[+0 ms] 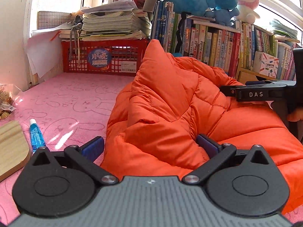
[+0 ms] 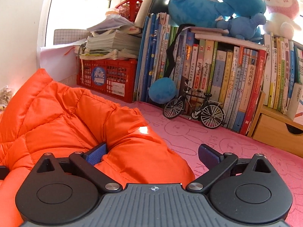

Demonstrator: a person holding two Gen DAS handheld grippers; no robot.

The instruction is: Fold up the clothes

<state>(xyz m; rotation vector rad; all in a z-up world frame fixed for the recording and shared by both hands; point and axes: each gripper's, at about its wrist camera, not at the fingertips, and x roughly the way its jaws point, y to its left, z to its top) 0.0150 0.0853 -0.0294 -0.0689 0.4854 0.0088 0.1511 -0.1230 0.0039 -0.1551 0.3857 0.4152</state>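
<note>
An orange quilted puffer jacket (image 1: 170,113) lies bunched on the pink rabbit-print cloth (image 1: 72,102), with one fold standing up in a peak. My left gripper (image 1: 150,146) is open wide at the jacket's near edge. A bulge of the jacket sits between its blue pads, the right pad (image 1: 206,145) against the fabric and the left pad apart from it. My right gripper (image 2: 153,155) is open wide too. Its left pad (image 2: 96,154) is tucked in a crease of the jacket (image 2: 66,117), and its right pad (image 2: 210,157) is over bare cloth. The right gripper (image 1: 225,90) also shows in the left wrist view, resting on the jacket's far side.
A red crate (image 1: 106,60) stacked with papers stands at the back left. A row of books (image 2: 227,75) runs along the back, with plush toys (image 2: 208,3) on top. A model bicycle (image 2: 195,109), a blue tube (image 1: 36,134), a wooden board (image 1: 11,147) and a wooden drawer (image 2: 274,132) lie nearby.
</note>
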